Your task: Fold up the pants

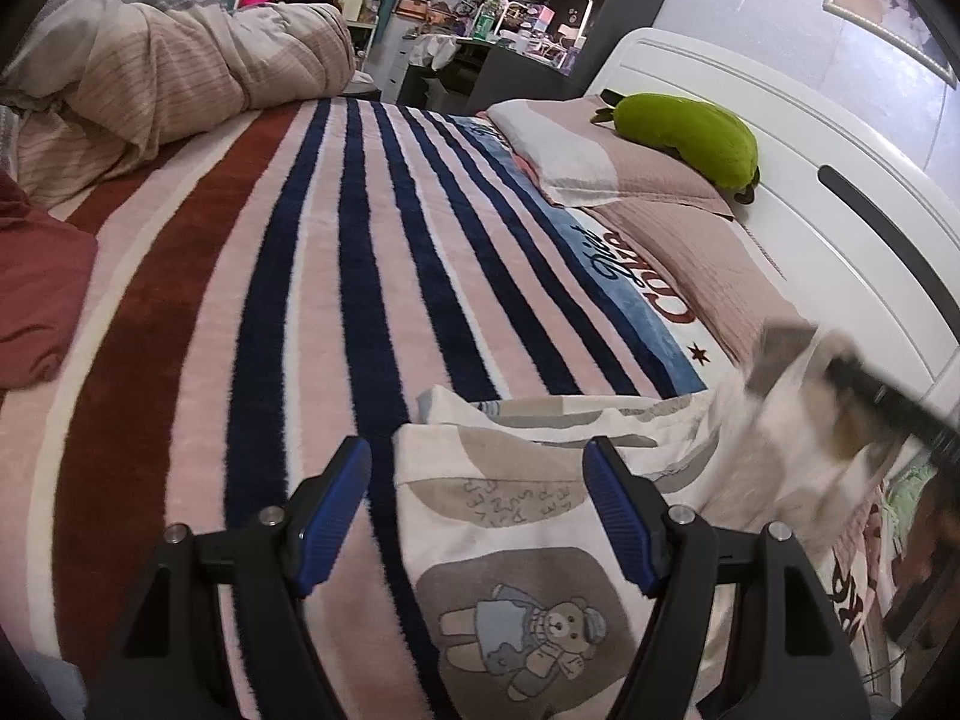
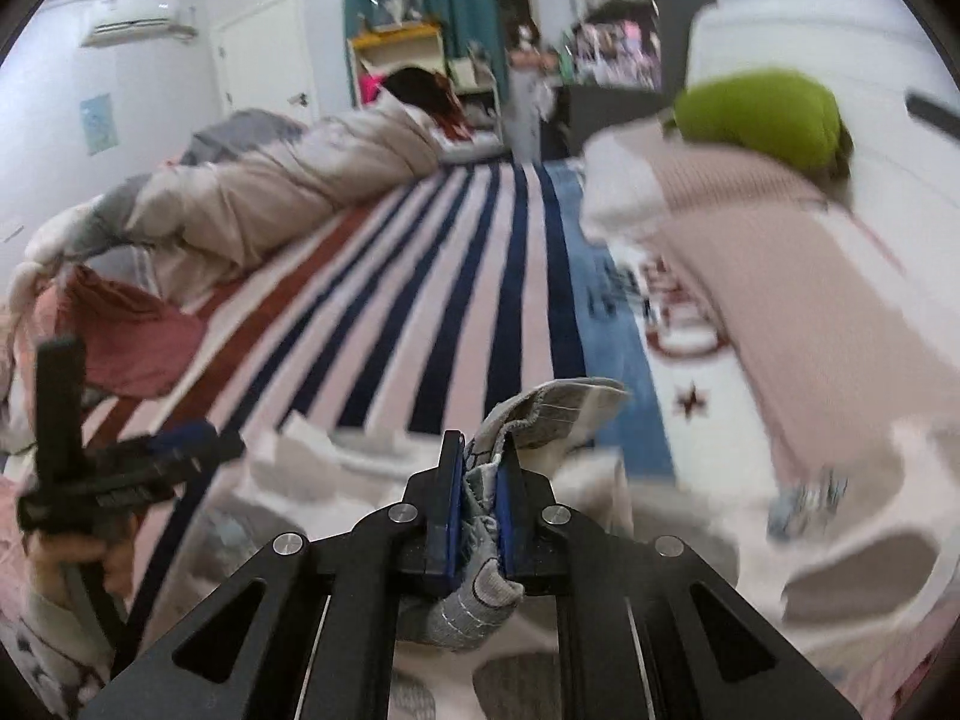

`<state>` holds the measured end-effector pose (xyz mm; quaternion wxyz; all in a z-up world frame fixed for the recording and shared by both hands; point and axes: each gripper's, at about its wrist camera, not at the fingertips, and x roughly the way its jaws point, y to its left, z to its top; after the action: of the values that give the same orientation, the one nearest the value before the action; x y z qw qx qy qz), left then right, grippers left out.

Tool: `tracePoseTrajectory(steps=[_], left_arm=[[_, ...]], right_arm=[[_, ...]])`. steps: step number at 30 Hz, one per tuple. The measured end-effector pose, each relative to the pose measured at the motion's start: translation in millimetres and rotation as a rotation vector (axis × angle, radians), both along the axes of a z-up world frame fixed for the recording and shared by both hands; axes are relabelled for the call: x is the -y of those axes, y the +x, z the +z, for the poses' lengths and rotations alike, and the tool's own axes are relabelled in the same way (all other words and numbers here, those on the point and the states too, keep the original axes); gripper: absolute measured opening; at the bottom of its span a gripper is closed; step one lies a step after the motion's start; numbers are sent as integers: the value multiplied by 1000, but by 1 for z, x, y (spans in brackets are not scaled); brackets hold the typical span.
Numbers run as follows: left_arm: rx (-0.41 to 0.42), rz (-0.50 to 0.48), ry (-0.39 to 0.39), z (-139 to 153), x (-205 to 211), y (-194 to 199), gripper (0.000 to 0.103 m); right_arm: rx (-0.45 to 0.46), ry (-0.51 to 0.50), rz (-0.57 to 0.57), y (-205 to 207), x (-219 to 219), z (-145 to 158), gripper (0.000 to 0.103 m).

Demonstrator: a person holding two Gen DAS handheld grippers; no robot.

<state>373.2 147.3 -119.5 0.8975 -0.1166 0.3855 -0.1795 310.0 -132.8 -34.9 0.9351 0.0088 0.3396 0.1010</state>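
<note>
The pants (image 1: 522,540) are cream with grey patches and a teddy bear print, lying on the striped blanket (image 1: 300,300) at the near edge of the bed. My left gripper (image 1: 477,468) is open, its blue pads above the pants' left edge, holding nothing. My right gripper (image 2: 480,480) is shut on the pants' grey waistband (image 2: 540,414) and holds it lifted above the rest of the pants (image 2: 690,510). In the left wrist view the right gripper (image 1: 888,408) appears blurred at the right with cloth hanging from it. The left gripper (image 2: 132,462) shows at the left of the right wrist view.
A rumpled beige duvet (image 1: 180,60) lies at the far left of the bed, a dark red cloth (image 1: 36,288) at the left. Pillows (image 1: 630,180) with a green plush (image 1: 690,132) sit against the white headboard (image 1: 810,150). Cluttered shelves (image 1: 540,0) stand beyond.
</note>
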Motion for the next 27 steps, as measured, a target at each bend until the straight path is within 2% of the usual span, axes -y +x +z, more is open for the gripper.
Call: tracePoseTrajectory(steps=[2, 4, 6, 11, 13, 16, 18, 20, 22, 25, 27], left_arm=[[2, 1, -3, 0, -1, 0, 70], [3, -1, -4, 0, 0, 0, 70], [1, -3, -2, 0, 0, 0, 70], [0, -5, 1, 0, 2, 0, 70], [-1, -5, 4, -1, 2, -1, 70], [-6, -2, 12, -2, 3, 1, 70], [-8, -2, 14, -3, 4, 1, 70], [-9, -2, 3, -3, 3, 1, 70], [-10, 3, -9, -3, 0, 2, 70], [-16, 22, -2, -4, -4, 3, 70], [-21, 29, 4, -5, -5, 4, 70]], right_arm=[[50, 0, 12, 0, 0, 14, 4], [40, 4, 0, -1, 4, 14, 4], [-34, 1, -38, 2, 16, -3, 4], [-317, -15, -154, 11, 56, -88, 8], [-352, -75, -181, 5, 64, -107, 8], [-344, -114, -184, -3, 64, -103, 14], [-292, -116, -182, -6, 62, -87, 29], [-205, -116, -161, -6, 53, -64, 31], [-173, -73, -86, 0, 40, -52, 31], [-206, -64, 20, 19, 16, -56, 33], [-233, -107, 108, 36, -4, -65, 37]])
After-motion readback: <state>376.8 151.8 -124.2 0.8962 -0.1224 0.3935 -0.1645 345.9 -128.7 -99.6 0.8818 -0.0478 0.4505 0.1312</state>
